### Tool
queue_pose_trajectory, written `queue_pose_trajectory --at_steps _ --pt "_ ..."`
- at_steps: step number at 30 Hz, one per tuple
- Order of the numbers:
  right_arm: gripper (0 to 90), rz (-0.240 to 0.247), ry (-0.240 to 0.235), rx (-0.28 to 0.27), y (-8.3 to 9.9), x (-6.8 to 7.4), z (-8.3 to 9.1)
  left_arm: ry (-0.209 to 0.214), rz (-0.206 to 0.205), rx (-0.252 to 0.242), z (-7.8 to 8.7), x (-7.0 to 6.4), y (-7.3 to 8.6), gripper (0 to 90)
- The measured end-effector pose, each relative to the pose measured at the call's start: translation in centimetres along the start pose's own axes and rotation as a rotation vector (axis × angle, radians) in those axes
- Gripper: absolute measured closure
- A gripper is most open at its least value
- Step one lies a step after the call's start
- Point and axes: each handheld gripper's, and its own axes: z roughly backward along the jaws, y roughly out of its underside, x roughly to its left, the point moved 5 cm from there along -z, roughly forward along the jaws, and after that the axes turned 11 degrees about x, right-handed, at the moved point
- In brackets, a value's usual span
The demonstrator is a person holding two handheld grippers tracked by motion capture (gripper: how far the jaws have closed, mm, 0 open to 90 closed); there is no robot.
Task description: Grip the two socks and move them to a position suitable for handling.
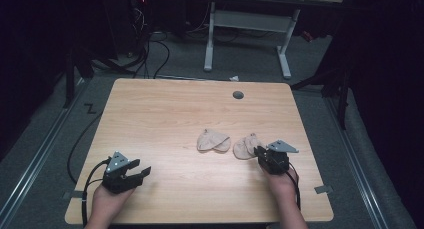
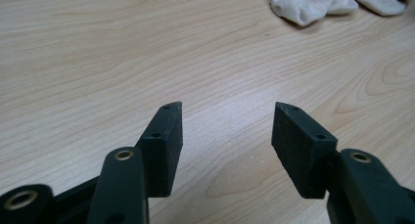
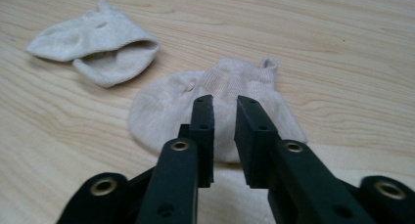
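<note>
Two beige ankle socks lie on the wooden table, right of centre. The left sock is crumpled with its mouth open. The right sock lies flat. My right gripper hovers over the near edge of the flat sock. Its jaws stand a narrow gap apart, with sock fabric showing through the gap and nothing pinched. My left gripper rests near the front left of the table, wide open over bare wood. Both socks lie far off at the upper right of the left gripper view.
A grey grommet sits near the table's far edge. Beyond the table stand a white desk frame and loose cables on the floor. A tape tab sticks out at the front right edge.
</note>
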Motion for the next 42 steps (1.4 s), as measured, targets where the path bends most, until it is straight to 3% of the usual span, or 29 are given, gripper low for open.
queue_pose_trajectory --at_steps 4,10,17,19,25,42 --pt "84.1 0.007 0.013 0.000 -0.8 -0.1 -0.5 -0.009 -0.007 0.001 0.2 0.0 0.2 45.0" --pt "86.6 -0.001 0.059 0.045 -2.2 -1.0 -2.7 -0.005 -0.008 0.014 0.6 -0.1 0.6 49.5" --pt "85.8 0.011 0.066 0.076 -2.0 -1.3 -3.8 -0.005 -0.015 0.021 0.6 -0.2 0.8 49.8" --pt "85.8 0.020 0.051 0.126 -1.6 -1.2 -4.5 -0.006 -0.017 0.022 0.6 -0.3 0.8 49.7" --pt "86.3 0.010 0.017 0.123 -1.4 -1.2 -4.3 -0.006 -0.030 0.024 0.6 -0.6 0.8 49.2" --pt "86.2 0.132 -0.007 0.130 0.8 2.5 -2.2 0.032 -0.084 0.026 -1.1 -2.3 -0.7 48.4"
